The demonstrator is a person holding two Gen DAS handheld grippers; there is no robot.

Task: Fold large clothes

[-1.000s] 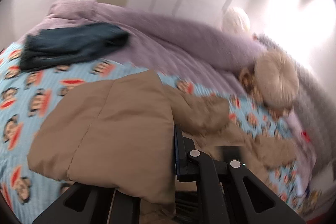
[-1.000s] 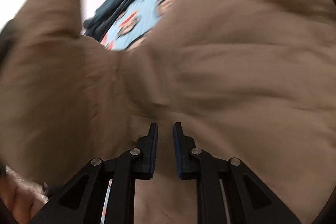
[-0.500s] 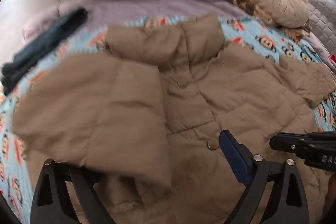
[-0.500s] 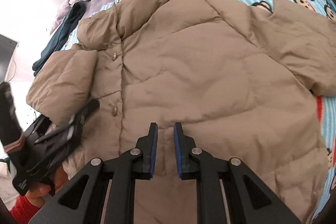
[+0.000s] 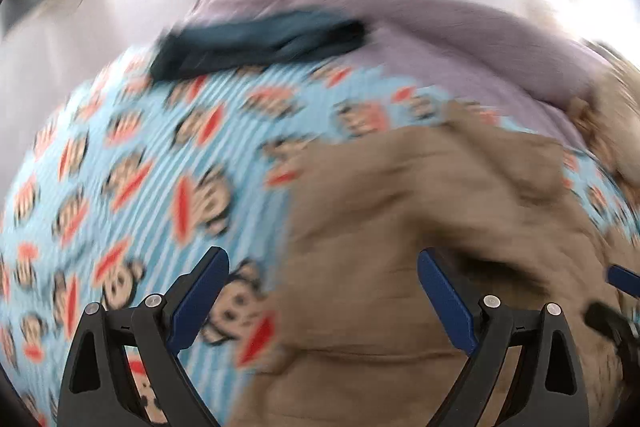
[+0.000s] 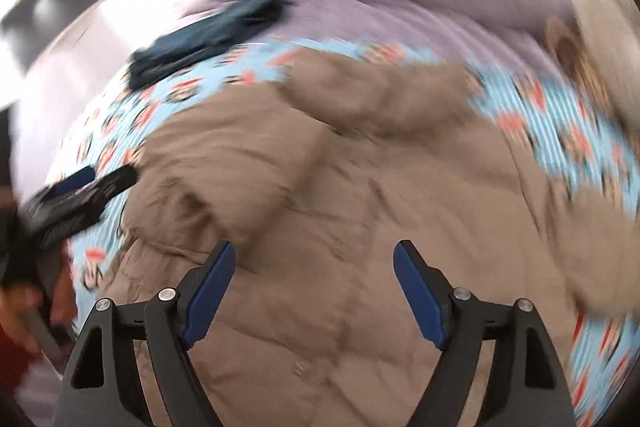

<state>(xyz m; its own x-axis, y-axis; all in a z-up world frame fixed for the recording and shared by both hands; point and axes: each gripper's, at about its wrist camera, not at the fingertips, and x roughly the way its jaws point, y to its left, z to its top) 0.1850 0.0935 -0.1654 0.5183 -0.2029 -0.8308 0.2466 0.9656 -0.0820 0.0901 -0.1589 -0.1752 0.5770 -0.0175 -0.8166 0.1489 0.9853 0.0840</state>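
Note:
A tan puffer jacket (image 5: 420, 227) (image 6: 320, 187) lies front up on the monkey-print sheet (image 5: 140, 167), one sleeve (image 6: 224, 163) folded across its chest. My left gripper (image 5: 322, 257) hangs open over the jacket's left edge and the sheet, with nothing between its fingers. It also shows at the left of the right wrist view as the left gripper (image 6: 108, 175). My right gripper (image 6: 315, 250) hovers over the jacket's lower front with its jaws opening and nothing pressed between the pads. Both views are motion-blurred.
A dark teal folded garment (image 5: 260, 39) (image 6: 208, 31) lies at the sheet's far edge against a lilac blanket (image 5: 440, 39). A round beige cushion (image 6: 608, 39) sits far right. A person's hand (image 6: 24, 307) holds the left gripper. White doors stand behind the bed.
The left gripper let go of the sleeve, opened wide and swung left over the sheet. The right gripper rose and went from nearly shut to wide. The sleeve now rests on the jacket.

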